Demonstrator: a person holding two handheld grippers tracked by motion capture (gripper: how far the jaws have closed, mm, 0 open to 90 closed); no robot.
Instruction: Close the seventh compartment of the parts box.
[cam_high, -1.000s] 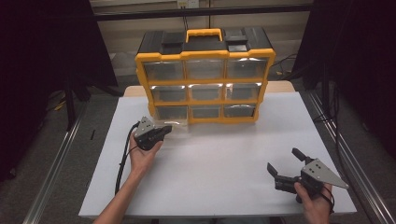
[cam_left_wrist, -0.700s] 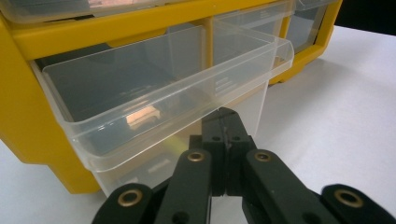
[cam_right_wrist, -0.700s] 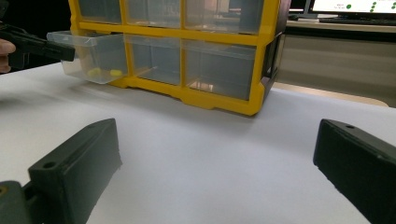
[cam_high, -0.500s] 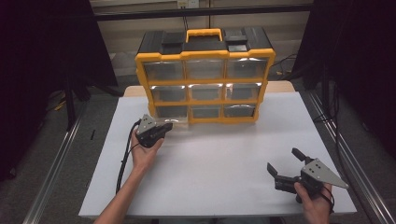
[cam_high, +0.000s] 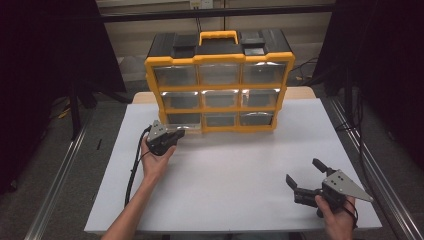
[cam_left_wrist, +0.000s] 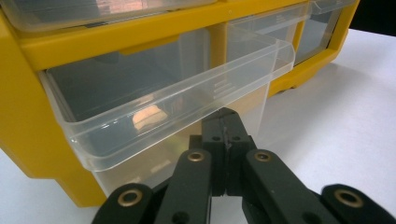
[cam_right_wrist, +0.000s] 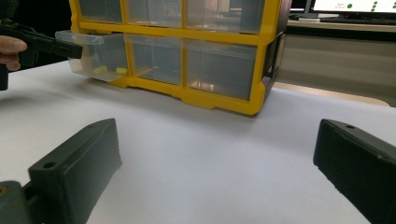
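Left gripper (cam_high: 176, 135), jaws pressed together, at bottom-left clear drawer (cam_left_wrist: 154, 112) of yellow organizer (cam_high: 220, 85); right gripper (cam_high: 305, 186) spread, well apart.

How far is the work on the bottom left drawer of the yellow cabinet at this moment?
Done: the bottom left drawer of the cabinet is already pulled partly out. In hand: the left tongs are shut at its front lip. Left: small yellow pieces lie inside, untouched; the right tongs wait open above the table.
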